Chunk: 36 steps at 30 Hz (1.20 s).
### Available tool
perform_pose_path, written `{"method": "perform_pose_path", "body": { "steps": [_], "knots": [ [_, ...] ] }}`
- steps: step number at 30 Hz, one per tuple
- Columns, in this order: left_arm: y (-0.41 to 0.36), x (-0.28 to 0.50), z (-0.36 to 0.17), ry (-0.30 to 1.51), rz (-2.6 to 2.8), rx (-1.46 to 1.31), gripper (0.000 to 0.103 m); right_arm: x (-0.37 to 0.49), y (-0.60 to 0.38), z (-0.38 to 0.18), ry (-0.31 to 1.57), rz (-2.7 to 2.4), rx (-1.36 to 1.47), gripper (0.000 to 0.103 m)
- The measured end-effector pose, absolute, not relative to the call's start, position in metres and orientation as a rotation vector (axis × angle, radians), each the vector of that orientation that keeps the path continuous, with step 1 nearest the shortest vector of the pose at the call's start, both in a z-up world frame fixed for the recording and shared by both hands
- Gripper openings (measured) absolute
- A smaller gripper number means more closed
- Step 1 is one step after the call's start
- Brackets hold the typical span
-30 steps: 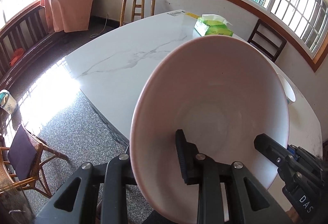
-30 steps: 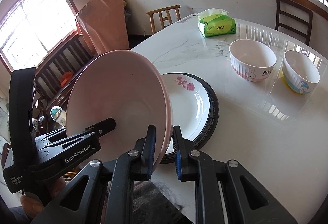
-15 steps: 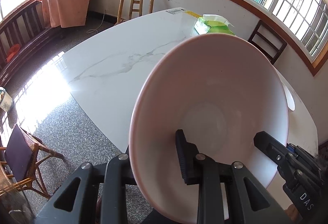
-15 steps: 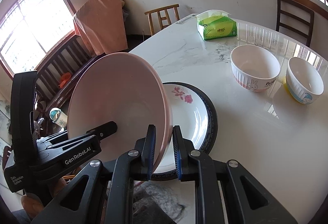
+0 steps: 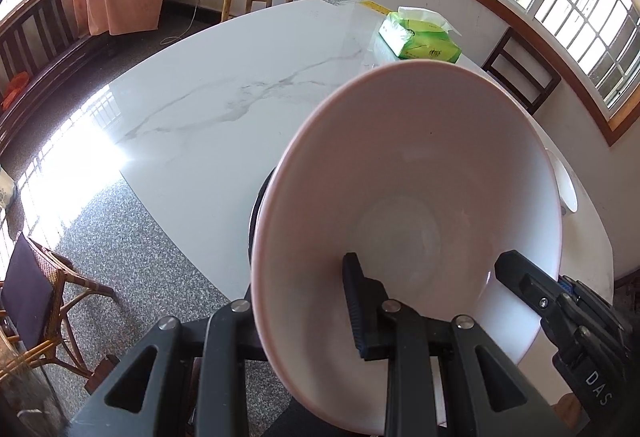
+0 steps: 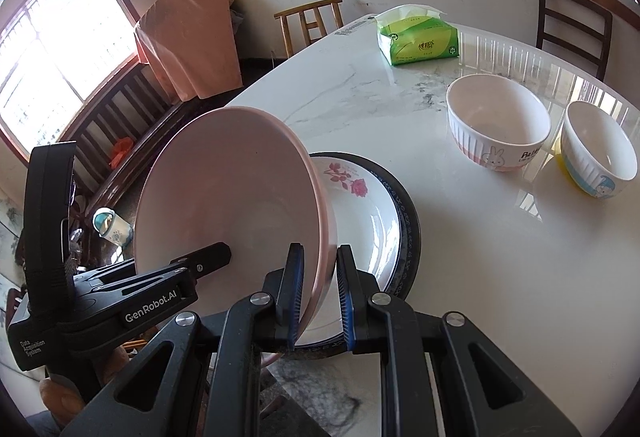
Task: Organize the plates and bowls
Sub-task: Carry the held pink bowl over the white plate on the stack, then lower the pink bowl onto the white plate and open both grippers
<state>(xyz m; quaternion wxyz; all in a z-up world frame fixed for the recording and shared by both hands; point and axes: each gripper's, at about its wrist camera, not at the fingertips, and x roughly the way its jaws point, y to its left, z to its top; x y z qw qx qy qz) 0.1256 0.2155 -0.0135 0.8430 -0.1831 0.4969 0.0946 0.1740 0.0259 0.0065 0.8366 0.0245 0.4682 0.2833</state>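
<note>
- Count: 1 pink plate (image 6: 228, 197), 1 rose-print plate (image 6: 360, 213) stacked on 1 dark-rimmed plate (image 6: 412, 233), 2 bowls, 1 tissue pack, 2 claws
- Pink plate is held tilted on edge, above the near edge of the counter (image 6: 500, 277), overlapping the rose-print plate stack
- Right claw (image 6: 318, 297): nearly closed, pinching the pink plate's lower rim between both pads
- Left claw (image 5: 304, 305): also clamped on the same plate, one finger inside, the other behind the rim
- Bowls: rabbit-print bowl (image 6: 498, 127) and blue-and-yellow bowl (image 6: 598, 153) stand upright side by side toward the right edge of the counter, just beside each other, whether they touch is not clear
- Green tissue pack (image 6: 418, 39) sits near the far edge
- Right wrist view only: the plate stack's print, both bowls in full, the left claw's body with "GenRobot.AI" lettering
- Left wrist view only: inside of the pink plate fills the frame, only a sliver of one bowl past its right rim, the counter's bare left half, wicker chair (image 5: 36, 301) on speckled floor
- Surface: white marble-look counter, grey veins, strong glare
- Room: barred windows, wooden chairs, wooden bench, pink cloth (image 6: 188, 37) draped over something by the wall
</note>
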Motion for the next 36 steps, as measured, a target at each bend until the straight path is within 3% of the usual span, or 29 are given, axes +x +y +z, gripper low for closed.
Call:
{"method": "perform_pose_path", "body": {
  "steps": [25,36],
  "knots": [
    [0.207,0.131,-0.013,1.057,0.147,-0.38,0.027,0.172,0.012,0.011,0.96,0.567,0.075,0.015],
    [0.094,0.142,0.002,1.075,-0.073,-0.21,0.027,0.144,-0.106,0.003,0.999,0.389,0.19,0.016]
  ]
}}
